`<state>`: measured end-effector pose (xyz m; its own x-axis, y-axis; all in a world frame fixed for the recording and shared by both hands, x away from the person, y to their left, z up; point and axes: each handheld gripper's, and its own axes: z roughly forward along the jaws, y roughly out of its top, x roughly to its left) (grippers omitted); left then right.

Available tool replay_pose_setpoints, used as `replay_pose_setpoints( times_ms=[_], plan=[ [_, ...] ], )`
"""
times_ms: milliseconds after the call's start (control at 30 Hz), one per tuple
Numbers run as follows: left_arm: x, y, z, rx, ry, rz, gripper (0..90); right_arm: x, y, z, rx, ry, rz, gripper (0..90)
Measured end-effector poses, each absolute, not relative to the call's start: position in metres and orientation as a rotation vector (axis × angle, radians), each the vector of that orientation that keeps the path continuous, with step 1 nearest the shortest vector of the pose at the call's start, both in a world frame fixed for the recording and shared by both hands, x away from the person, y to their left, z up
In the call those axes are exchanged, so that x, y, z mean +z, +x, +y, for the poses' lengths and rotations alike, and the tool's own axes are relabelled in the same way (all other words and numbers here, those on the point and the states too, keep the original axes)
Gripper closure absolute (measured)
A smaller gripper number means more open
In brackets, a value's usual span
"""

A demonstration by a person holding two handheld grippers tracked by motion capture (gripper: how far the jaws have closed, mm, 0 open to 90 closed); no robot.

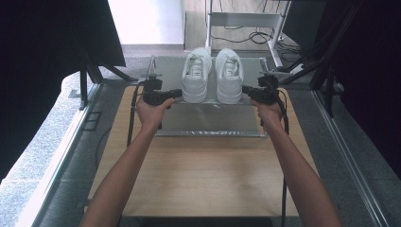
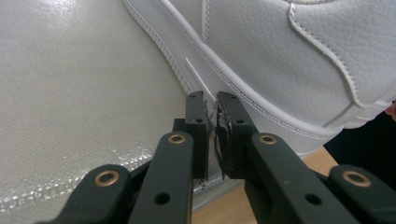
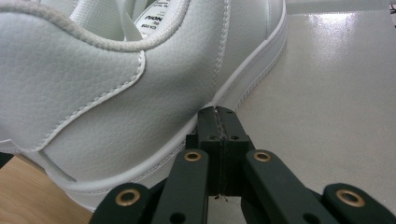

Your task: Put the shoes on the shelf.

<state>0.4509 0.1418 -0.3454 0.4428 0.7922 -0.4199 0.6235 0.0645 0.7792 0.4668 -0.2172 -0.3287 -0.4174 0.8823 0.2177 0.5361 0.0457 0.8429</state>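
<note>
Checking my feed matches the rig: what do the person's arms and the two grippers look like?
Both forearms are bare, with no sleeves, gloves or watch in sight. The left gripper and right gripper are black, each trailing a black cable back along the table. In the gripper views, each has two flat black linkage arms with brass-coloured rivets, ending in narrow black jaws with small screw holes.

Wooden table (image 1: pixel 203 175) w/ silvery mat (image 1: pixel 208 120) lying at far end; two white shoes (image 1: pixel 213 75) on mat betw. left gripper (image 1: pixel 177 93) & right gripper (image 1: pixel 246 90).
</note>
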Motion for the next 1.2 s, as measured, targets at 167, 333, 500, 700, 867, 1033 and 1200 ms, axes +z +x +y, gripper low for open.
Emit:
replay_pose_setpoints(
  times_ms=[167,333,500,700,867,1033,1200],
  plan=[
    [-0.346,0.451,0.138,0.183,1.630,1.250,86.3,-0.330,0.468,-0.218,1.354,1.455,1.971,90.0],
    [-0.346,0.451,0.123,0.157,1.633,1.228,86.2,-0.330,0.468,-0.218,1.371,1.453,1.989,90.0],
    [-0.346,0.452,0.119,0.153,1.640,1.230,85.5,-0.330,0.465,-0.213,1.372,1.426,1.995,90.0],
    [-0.346,0.452,0.120,0.162,1.642,1.242,80.3,-0.333,0.465,-0.215,1.400,1.426,1.993,90.0],
    [-0.346,0.450,0.124,0.189,1.622,1.237,63.3,-0.336,0.462,-0.219,1.438,1.416,1.969,85.0],
    [-0.344,0.444,0.128,0.249,1.642,1.213,51.4,-0.336,0.456,-0.227,1.481,1.408,1.924,74.6],
    [-0.340,0.432,0.136,0.297,1.645,1.186,49.2,-0.335,0.444,-0.230,1.521,1.350,1.927,61.1]
  ],
)
